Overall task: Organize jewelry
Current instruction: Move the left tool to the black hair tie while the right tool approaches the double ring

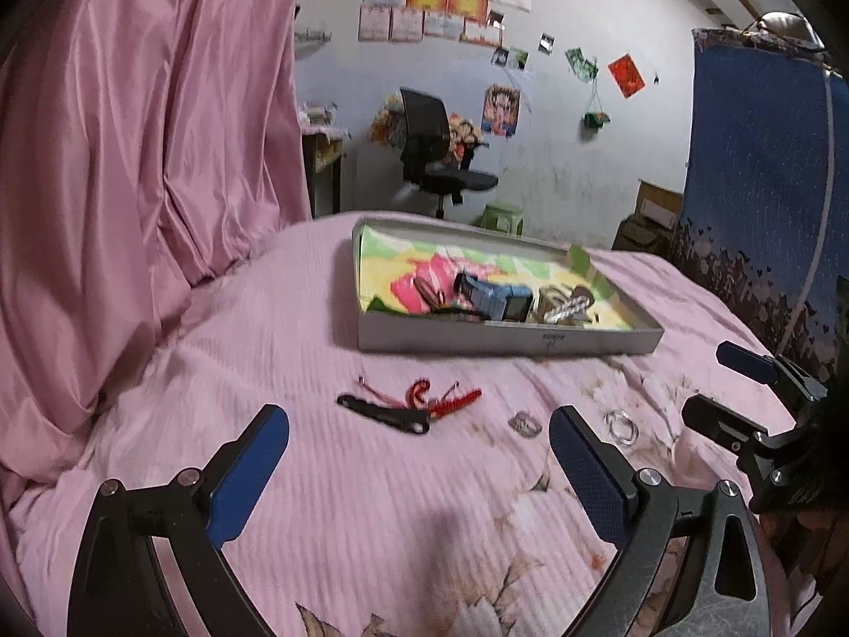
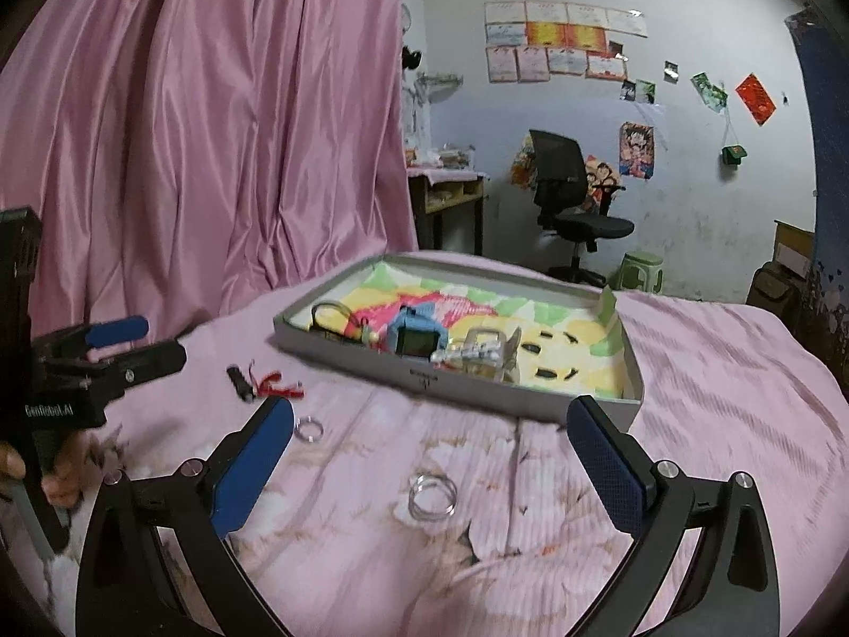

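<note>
On the pink bedspread lie a black strap tied to a red cord (image 1: 395, 410) (image 2: 254, 385), a small ring (image 1: 522, 423) (image 2: 309, 430) and a pair of clear bangles (image 1: 620, 425) (image 2: 432, 493). My left gripper (image 1: 419, 456) (image 2: 143, 345) is open just short of the strap and the ring. My right gripper (image 2: 430, 451) (image 1: 711, 387) is wide open, and the bangles lie on the bed between its fingers, untouched. Behind them a grey box tray (image 1: 509, 341) (image 2: 477, 398) holds a blue watch (image 1: 499, 297) (image 2: 416, 337) and silver pieces (image 2: 477, 353).
A pink curtain (image 1: 148, 132) hangs along the left of the bed. A person's hand (image 2: 10, 464) grips the left tool's handle. Beyond the bed stand a black office chair (image 2: 573, 201), a green stool (image 2: 642, 268) and a desk (image 2: 448, 196). A blue cloth (image 1: 759, 170) hangs at the right.
</note>
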Motion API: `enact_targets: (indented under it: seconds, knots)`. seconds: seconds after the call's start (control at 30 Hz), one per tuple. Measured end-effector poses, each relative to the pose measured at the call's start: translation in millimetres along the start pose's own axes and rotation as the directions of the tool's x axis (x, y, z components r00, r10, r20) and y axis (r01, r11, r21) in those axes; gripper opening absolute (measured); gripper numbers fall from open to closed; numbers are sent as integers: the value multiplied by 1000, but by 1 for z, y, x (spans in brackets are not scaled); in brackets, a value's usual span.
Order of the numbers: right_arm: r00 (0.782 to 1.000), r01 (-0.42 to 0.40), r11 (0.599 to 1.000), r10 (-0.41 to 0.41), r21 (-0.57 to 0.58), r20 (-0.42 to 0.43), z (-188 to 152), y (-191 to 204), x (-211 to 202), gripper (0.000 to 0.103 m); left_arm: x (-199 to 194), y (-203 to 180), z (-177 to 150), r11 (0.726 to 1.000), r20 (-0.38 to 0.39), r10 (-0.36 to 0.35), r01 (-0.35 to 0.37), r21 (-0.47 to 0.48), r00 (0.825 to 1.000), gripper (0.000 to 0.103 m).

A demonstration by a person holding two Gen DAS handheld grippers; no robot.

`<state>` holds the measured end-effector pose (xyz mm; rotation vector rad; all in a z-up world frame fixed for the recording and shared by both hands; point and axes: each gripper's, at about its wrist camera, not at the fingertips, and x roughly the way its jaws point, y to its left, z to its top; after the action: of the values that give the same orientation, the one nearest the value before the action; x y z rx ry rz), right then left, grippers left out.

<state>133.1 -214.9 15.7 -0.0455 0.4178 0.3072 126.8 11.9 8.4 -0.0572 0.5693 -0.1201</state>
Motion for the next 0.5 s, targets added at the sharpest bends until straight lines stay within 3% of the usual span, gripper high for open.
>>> enact_targets:
  seconds: [0.5]
  knots:
    - [983, -49, 998, 54, 34, -173, -17, -6, 27, 101, 37, 15, -2, 1000, -157, 2, -5, -23, 988, 99]
